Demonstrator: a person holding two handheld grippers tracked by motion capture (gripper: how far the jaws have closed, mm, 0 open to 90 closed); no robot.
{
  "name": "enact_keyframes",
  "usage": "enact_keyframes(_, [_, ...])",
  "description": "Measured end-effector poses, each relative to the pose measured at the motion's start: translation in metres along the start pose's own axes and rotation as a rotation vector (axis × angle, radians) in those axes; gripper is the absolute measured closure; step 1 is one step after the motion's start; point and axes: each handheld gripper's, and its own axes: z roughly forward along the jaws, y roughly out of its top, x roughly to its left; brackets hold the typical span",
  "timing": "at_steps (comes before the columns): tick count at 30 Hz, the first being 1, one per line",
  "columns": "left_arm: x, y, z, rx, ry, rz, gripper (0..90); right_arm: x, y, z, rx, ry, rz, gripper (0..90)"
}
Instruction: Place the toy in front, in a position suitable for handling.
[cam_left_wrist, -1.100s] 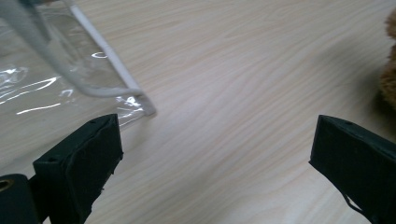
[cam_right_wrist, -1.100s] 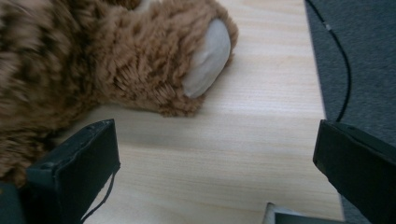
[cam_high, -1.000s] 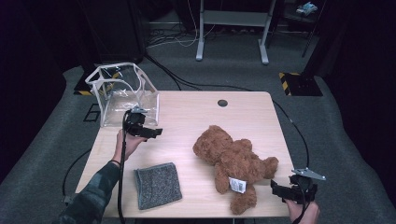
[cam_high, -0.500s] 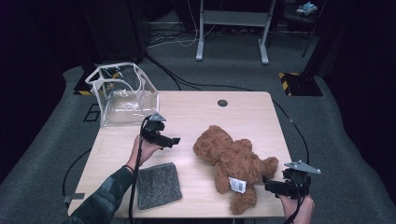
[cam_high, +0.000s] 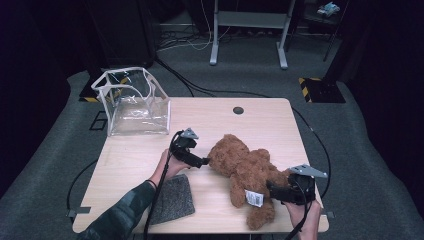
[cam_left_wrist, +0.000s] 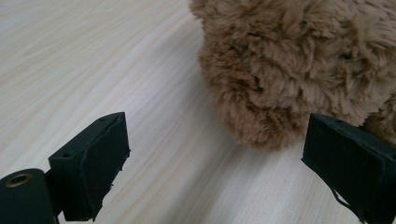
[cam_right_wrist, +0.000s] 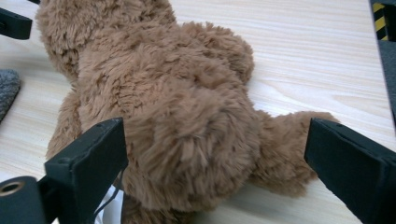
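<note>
Both tongs released, jaws just closing a bit: left tongs (cam_high: 202, 162) at teddy bear's (cam_high: 247, 172) head, 9 o'clock of it, right tongs (cam_high: 272, 191) straddling its rump at 5 o'clock, mid-table (cam_high: 260, 120), for a two-ended lift.

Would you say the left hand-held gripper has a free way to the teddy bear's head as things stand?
Probably yes: the left hand-held gripper is open beside the teddy bear, its head just ahead, with bare table between.
</note>
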Motion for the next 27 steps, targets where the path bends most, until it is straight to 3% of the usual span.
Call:
enact_keyframes(4, [-0.006, 0.003, 0.008, 0.017, -0.03, 0.029, 8.6, 0.004, 0.002, 0.006, 0.009, 0.012, 0.0, 7.7])
enact_keyframes(6, [-0.007, 0.004, 0.012, 0.022, -0.039, 0.04, 12.1, 0.006, 0.003, 0.01, 0.016, 0.011, -0.012, 13.0])
enact_keyframes(10, [-0.008, 0.003, 0.016, 0.022, -0.058, 0.034, 21.1, 0.006, 0.003, 0.013, 0.024, 0.015, -0.008, 18.4])
enact_keyframes(17, [-0.008, 0.003, 0.02, 0.005, -0.086, 0.044, 26.1, 0.005, 0.002, 0.017, 0.03, 0.034, 0.008, 32.4])
enact_keyframes(21, [-0.01, 0.003, 0.02, -0.001, -0.106, 0.043, 33.3, 0.007, 0.003, 0.018, 0.035, 0.034, 0.007, 39.3])
enact_keyframes(23, [-0.011, 0.003, 0.021, -0.007, -0.113, 0.042, 41.4, 0.007, 0.003, 0.019, 0.041, 0.036, 0.008, 43.0])
enact_keyframes(27, [-0.013, 0.002, 0.021, -0.009, -0.11, 0.058, 45.7, 0.008, 0.003, 0.021, 0.046, 0.035, 0.003, 51.3])
